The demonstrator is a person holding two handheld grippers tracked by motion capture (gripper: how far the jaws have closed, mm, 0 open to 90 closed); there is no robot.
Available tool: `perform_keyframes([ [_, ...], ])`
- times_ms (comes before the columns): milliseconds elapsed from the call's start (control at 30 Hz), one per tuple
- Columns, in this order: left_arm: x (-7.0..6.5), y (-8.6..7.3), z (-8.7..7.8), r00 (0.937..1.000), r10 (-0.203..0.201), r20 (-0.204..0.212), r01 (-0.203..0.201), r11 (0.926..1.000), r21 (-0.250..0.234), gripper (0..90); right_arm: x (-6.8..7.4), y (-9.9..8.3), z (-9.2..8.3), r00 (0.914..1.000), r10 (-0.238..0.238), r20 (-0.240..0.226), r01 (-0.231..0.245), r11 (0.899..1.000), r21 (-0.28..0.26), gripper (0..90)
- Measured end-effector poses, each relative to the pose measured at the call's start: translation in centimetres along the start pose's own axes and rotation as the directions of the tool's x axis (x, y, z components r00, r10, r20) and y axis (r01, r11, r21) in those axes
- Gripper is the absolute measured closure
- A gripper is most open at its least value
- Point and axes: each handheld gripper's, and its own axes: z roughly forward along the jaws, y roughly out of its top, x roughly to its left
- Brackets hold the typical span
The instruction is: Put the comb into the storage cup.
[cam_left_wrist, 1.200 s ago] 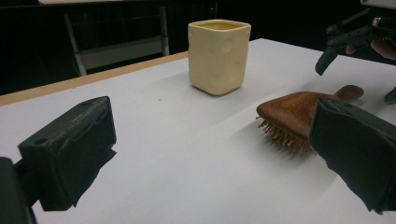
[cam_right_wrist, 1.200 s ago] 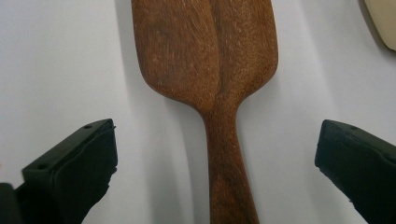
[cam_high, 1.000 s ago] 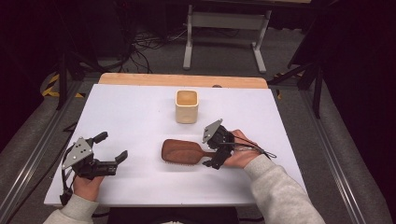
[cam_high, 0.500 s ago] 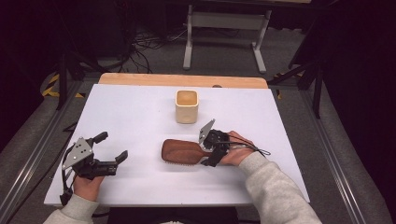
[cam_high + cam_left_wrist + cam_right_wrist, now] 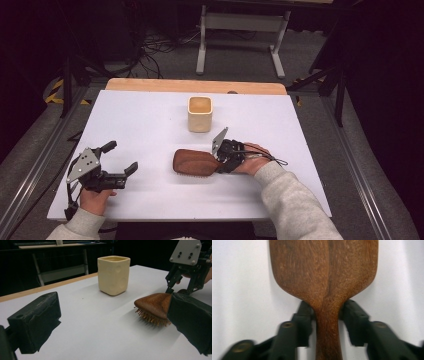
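Note:
A wooden hairbrush [image 5: 192, 161] lies bristles down on the white table top [image 5: 140, 120], its handle pointing right. My right gripper [image 5: 222, 162] has just been closing, and its pads now touch both sides of the handle's neck [image 5: 327, 322] just below the brush head [image 5: 324, 270]. My left gripper [image 5: 120, 157] rests open near the front left, apart from the brush, with nothing between its jaws. In the left gripper view the hairbrush [image 5: 153, 303] shows its bristles, and the right gripper [image 5: 172, 290] stands behind it.
A cream square cup [image 5: 200, 114] stands upright behind the brush, seen closer as the cup [image 5: 113, 275]. A wooden strip [image 5: 195, 86] borders the table's far edge. Dark floor, cables and a metal stand lie beyond.
The right gripper slid left along the brush handle toward the head and its jaws narrowed onto the neck. The left gripper, the cup and the brush stayed put.

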Motion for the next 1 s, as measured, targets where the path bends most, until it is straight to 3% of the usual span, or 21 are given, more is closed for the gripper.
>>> perform_keyframes([
  [300, 0.0, -0.1, 0.2, 0.9999, -0.004, 0.012, 0.003, 0.9998, 0.018, 0.2, 0.4, 0.1, 0.0, 0.9998, -0.015, 0.009, 0.015, 1.0, 0.01, 71.4],
  [433, -0.1, -0.1, 0.3, 0.9996, 0.009, 0.027, -0.009, 0.9998, 0.02, 0.2, 0.5, 0.2, 0.0, 0.9998, -0.018, 0.009, 0.018, 1.0, 0.01, 72.1],
  [533, -0.3, -0.2, 0.4, 0.9995, 0.03, 0.01, -0.03, 0.999, 0.032, 0.1, 0.6, 0.2, -0.1, 0.9995, -0.023, 0.021, 0.023, 1.0, 0.013, 72.3],
  [600, -0.3, -0.2, 0.4, 0.9993, 0.036, -0.001, -0.036, 0.9984, 0.044, 0.1, 0.6, 0.1, -0.1, 0.9993, -0.027, 0.025, 0.027, 1.0, 0.008, 72.4],
  [833, 0.0, -0.2, 0.4, 0.9999, -0.004, 0.013, 0.003, 0.9975, 0.071, 0.3, 1.1, 0.4, -0.5, 0.9986, -0.033, 0.041, 0.033, 0.999, -0.015, 72.6],
  [1000, 0.1, -0.2, 0.1, 0.9991, 0.01, 0.041, -0.013, 0.997, 0.076, 0.2, 1.4, 0.6, -1.1, 0.9973, -0.045, 0.058, 0.048, 0.998, -0.049, 72.6],
])
